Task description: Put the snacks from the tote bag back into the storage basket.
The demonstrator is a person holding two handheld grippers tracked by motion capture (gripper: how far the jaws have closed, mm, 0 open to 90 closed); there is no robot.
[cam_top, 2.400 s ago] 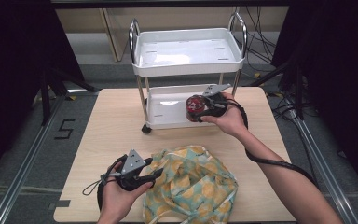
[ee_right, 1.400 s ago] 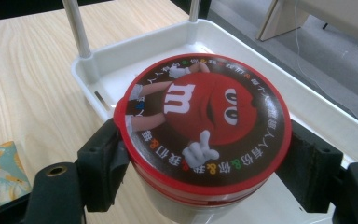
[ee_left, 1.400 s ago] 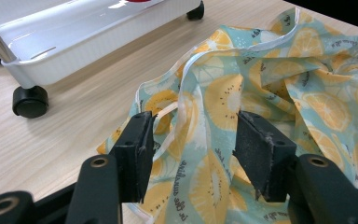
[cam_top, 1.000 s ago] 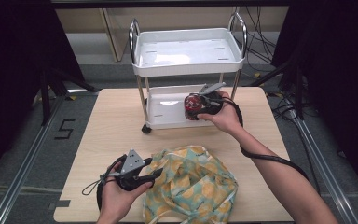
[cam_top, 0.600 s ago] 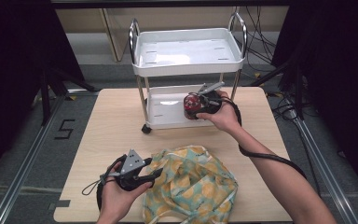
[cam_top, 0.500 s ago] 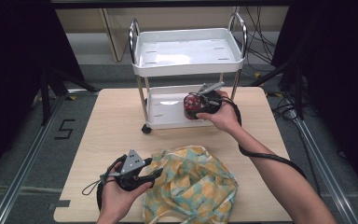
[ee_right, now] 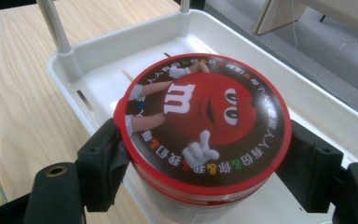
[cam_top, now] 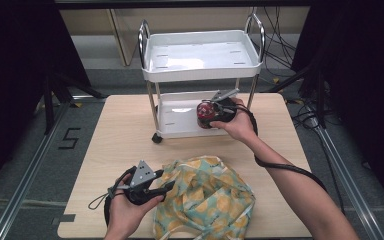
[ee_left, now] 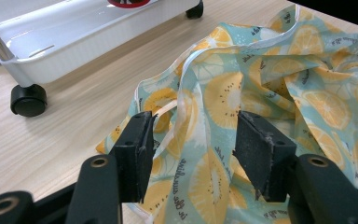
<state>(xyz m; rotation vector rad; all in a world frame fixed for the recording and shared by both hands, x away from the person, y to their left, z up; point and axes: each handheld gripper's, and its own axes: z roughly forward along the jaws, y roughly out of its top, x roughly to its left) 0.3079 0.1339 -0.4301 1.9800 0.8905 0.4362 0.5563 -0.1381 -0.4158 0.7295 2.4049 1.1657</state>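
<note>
A round candy tub (cam_top: 205, 112) with a red cartoon lid (ee_right: 205, 107) hangs just over the near rim of the lower shelf (cam_top: 176, 113) of a white two-tier cart (cam_top: 200, 55). My right gripper (cam_top: 213, 114) is shut on it, one jaw on each side of the tub (ee_right: 207, 161). At the table's front lies a crumpled cloth bag (cam_top: 207, 200) printed with orange and kiwi slices. My left gripper (cam_top: 166, 186) rests at its left edge, open. In the left gripper view (ee_left: 193, 144) a fold and a white strap of the bag (ee_left: 270, 70) lie between the jaws, untouched by the pads.
The cart stands on black castors (ee_left: 28, 99) at the back middle of the wooden table (cam_top: 115, 135). Its top tray (cam_top: 200, 67) holds nothing. Both cart shelves have raised walls (ee_right: 74, 70). Cables run on the floor at the right (cam_top: 300, 65).
My right gripper has carried the tub slightly left over the cart's lower shelf. The left gripper and the bag have kept still.
</note>
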